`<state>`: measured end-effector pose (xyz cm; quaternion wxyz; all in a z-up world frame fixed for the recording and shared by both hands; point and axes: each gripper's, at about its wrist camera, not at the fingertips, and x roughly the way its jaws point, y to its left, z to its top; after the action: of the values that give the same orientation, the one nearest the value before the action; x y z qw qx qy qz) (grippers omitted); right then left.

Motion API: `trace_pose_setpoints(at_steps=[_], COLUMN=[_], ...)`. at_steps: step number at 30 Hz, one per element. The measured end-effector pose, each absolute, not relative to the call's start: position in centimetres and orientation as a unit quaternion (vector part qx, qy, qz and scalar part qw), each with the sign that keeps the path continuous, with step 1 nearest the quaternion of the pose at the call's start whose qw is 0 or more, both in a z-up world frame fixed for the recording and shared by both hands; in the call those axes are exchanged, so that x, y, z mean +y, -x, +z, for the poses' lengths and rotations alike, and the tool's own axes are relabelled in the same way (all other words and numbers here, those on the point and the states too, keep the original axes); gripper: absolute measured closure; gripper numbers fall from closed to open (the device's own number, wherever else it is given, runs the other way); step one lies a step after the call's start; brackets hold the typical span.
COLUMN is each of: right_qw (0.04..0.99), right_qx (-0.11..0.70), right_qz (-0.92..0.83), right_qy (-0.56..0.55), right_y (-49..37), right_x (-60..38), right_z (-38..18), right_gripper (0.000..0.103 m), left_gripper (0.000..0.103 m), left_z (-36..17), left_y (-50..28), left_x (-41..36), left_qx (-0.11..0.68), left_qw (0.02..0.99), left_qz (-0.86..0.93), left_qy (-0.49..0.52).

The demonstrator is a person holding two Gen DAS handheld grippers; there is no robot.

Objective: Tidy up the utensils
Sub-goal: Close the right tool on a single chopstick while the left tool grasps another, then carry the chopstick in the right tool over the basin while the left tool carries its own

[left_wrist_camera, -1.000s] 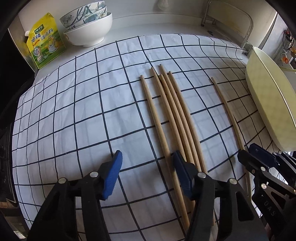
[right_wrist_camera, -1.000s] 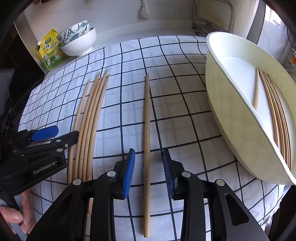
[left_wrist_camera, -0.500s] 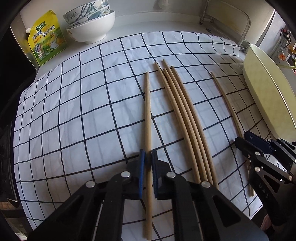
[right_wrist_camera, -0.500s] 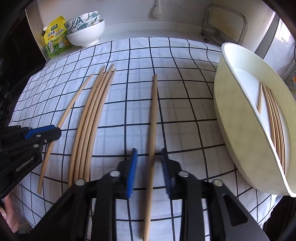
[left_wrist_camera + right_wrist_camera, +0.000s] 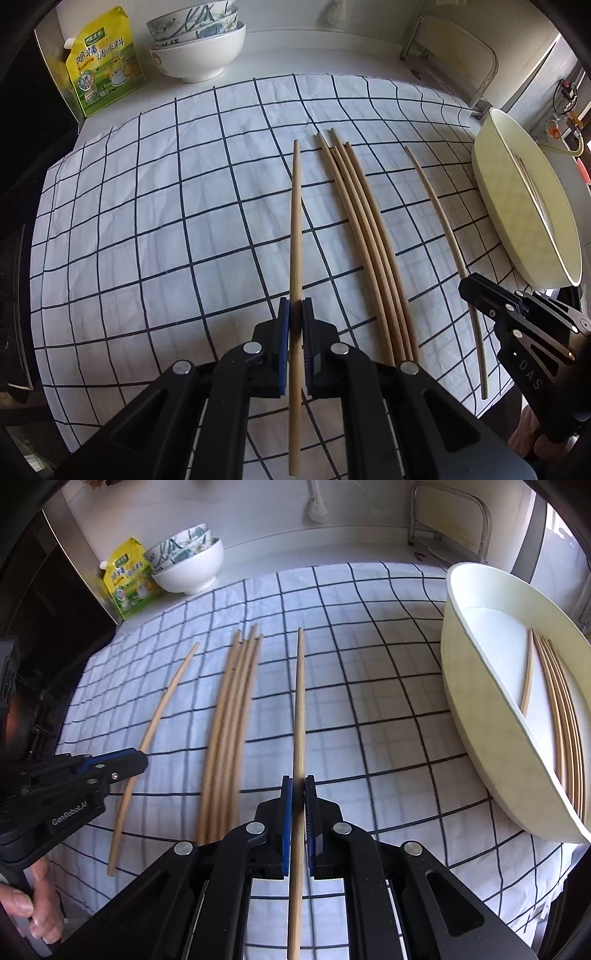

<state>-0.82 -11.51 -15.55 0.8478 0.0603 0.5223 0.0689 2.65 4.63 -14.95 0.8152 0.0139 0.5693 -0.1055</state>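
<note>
My left gripper is shut on a single wooden chopstick and holds it just above the checked cloth. My right gripper is shut on another single chopstick, also lifted. A bundle of several chopsticks lies on the cloth between the two; it also shows in the right wrist view. The right gripper appears at the right edge of the left view, the left gripper at the left of the right view. A cream oval tray holds several chopsticks.
Stacked bowls and a yellow seasoning pouch stand at the back left on the counter. A metal rack stands at the back right. The checked cloth covers the work surface; the tray's wall rises at the right.
Both grippers have shut, each on its own chopstick, and lifted slightly. The left gripper shifted right from open beside the bundle to the single chopstick.
</note>
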Motion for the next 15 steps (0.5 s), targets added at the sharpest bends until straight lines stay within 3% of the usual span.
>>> trace_pose_setpoints(at_steps=[15], right_qw=[0.885], right_qx=[0.450], right_qz=[0.072], right_qy=[-0.095], right_y=[1.7], right_x=[-17.2], right_z=[-6.8], right_gripper=[0.097], left_gripper=[0.096], left_z=[-6.9], left_y=[-3.9], left_x=[-1.9], left_qx=[0.507], left_qw=[0.848], left_qz=[-0.153], left_qy=[-0.014])
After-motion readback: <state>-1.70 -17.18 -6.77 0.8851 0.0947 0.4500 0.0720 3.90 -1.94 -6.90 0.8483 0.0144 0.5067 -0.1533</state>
